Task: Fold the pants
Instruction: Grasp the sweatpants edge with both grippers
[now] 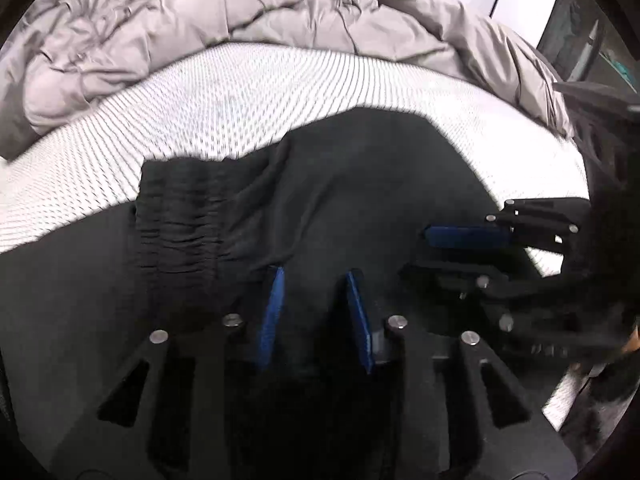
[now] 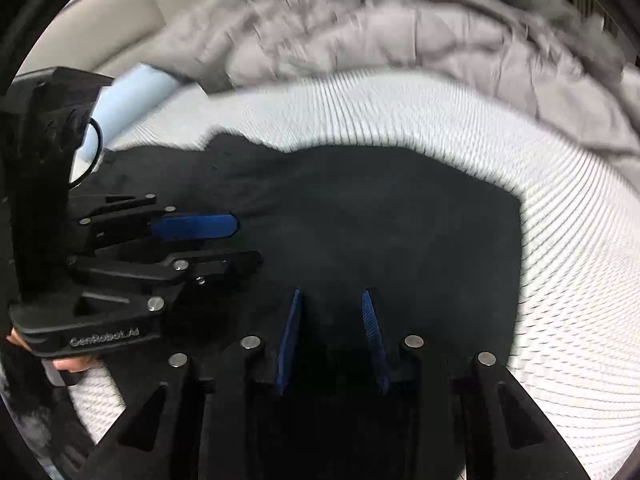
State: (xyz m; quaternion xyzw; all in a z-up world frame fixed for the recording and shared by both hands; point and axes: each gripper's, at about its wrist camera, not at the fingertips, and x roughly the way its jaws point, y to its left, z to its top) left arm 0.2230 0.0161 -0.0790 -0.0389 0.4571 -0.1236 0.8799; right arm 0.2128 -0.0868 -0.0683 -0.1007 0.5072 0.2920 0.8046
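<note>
Left wrist view: left claw (image 1: 314, 276) is hovering parted over black pants (image 1: 340, 184), nothing pinched; right claw (image 2: 332, 296) is likewise gaping, empty. Pants are lying on the white mattress (image 1: 240, 92); beyond, grey duvet (image 1: 200, 4). I'd suggest gripping both layers squarely.

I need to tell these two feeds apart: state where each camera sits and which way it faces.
Left wrist: on the left tongs, looking down at black pants on the white mattress; right tongs enter from the right.
Right wrist: on the right tongs, looking down at the pants; left tongs and a hand enter from the left.
Shared: pants, mattress, grey duvet.
</note>
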